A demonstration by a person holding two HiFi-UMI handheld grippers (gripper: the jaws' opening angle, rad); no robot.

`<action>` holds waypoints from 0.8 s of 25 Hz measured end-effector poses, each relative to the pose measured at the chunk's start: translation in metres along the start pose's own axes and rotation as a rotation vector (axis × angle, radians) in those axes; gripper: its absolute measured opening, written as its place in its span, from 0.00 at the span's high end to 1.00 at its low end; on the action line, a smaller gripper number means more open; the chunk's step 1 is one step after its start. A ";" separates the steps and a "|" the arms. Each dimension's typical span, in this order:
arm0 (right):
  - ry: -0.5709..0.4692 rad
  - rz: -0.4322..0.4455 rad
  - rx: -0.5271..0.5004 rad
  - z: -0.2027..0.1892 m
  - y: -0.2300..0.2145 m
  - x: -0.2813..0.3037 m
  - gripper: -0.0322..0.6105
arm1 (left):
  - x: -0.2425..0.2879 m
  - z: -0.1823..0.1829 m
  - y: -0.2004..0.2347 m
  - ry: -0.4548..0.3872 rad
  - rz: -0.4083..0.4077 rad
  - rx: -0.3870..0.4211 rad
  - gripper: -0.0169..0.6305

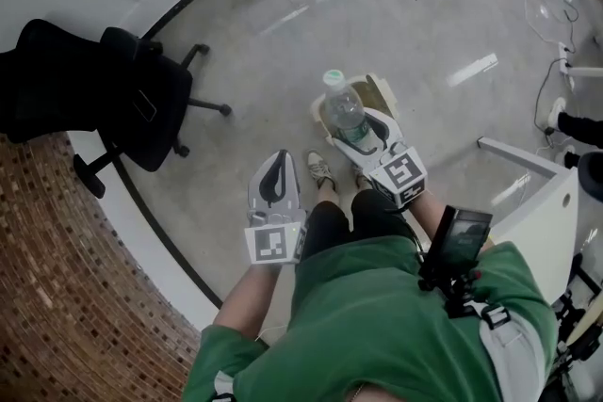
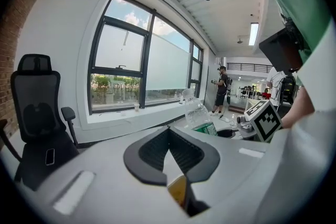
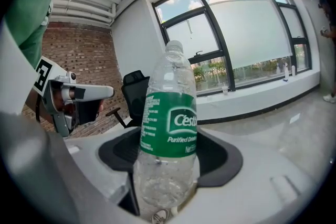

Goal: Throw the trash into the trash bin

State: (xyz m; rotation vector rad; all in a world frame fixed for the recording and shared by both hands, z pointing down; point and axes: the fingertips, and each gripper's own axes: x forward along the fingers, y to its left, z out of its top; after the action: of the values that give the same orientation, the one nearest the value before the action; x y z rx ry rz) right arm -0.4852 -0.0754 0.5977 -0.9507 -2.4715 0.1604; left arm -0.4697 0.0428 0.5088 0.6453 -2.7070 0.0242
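Note:
A clear plastic bottle (image 1: 345,111) with a green label stands upright in my right gripper (image 1: 370,133), which is shut on its lower body. In the right gripper view the bottle (image 3: 169,134) fills the middle, between the dark pads (image 3: 223,157). Directly below it on the floor is a pale open-topped container (image 1: 381,92), possibly the bin, mostly hidden. My left gripper (image 1: 282,159) is held lower left of the bottle and is shut with nothing in it; its tips meet (image 2: 168,131). From the left gripper view the bottle (image 2: 197,113) and right gripper (image 2: 262,120) show to the right.
A black office chair (image 1: 132,94) stands left on the grey floor, by a curved white ledge and a brick wall (image 1: 66,297). A white desk (image 1: 551,202) is at the right, with cables (image 1: 556,24) beyond. A person (image 2: 221,89) stands far off.

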 end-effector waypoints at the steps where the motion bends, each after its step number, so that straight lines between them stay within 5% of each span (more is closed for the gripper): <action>1: 0.008 -0.006 0.005 -0.006 -0.003 0.005 0.46 | 0.005 -0.006 0.003 0.009 -0.004 -0.002 0.96; 20: 0.293 -0.079 0.032 -0.194 -0.062 0.061 0.46 | 0.078 -0.142 -0.003 0.222 -0.098 -0.053 0.96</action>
State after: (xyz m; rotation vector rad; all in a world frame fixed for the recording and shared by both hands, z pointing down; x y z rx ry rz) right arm -0.4685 -0.0936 0.8089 -0.7987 -2.2249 0.0304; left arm -0.4848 0.0200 0.6684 0.7133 -2.4524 -0.0009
